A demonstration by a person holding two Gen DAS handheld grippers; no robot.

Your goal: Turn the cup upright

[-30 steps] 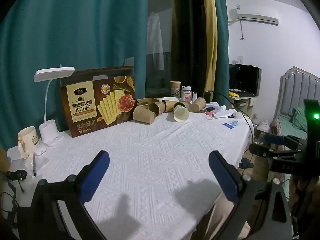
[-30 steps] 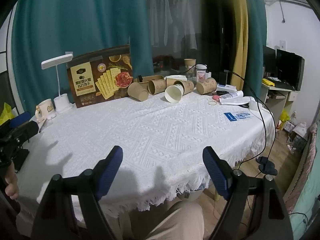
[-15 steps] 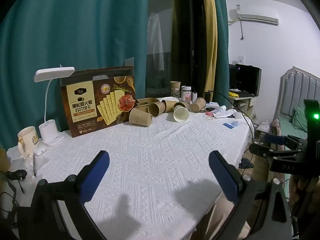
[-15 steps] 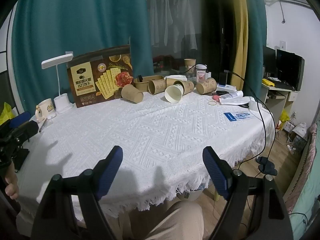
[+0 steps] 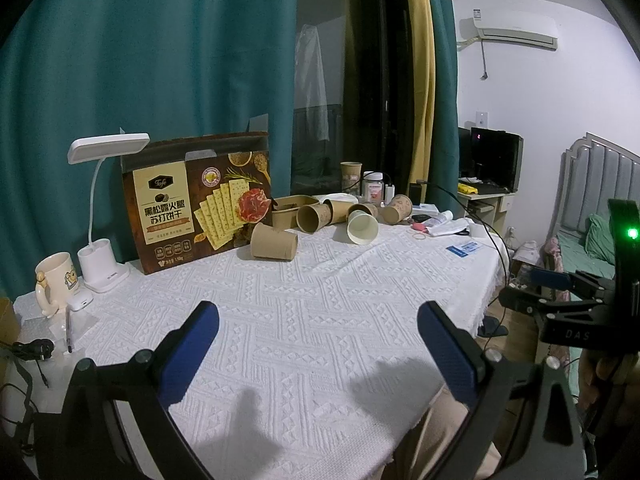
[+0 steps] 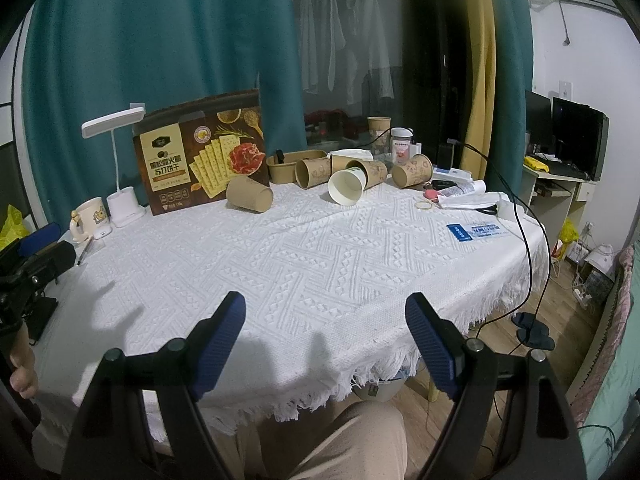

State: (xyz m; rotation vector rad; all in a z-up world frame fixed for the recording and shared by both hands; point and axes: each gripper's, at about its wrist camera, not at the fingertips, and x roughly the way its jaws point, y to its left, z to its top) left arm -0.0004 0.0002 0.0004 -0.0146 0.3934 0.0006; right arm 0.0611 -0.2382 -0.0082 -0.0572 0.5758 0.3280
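A brown paper cup lies on its side on the white tablecloth in front of the cracker box; it also shows in the right wrist view. Behind it several more paper cups lie tipped, among them one with a white inside. My left gripper is open and empty, low over the near part of the table. My right gripper is open and empty at the table's near edge. Both are far from the cups.
A cracker box stands at the back left, with a white desk lamp and a mug beside it. A brown bowl, jars, papers and a black cable lie at the back right. The table edge is fringed.
The brown cup in front of the box has rolled left, away from the other cups. Both grippers have stayed in place and open.
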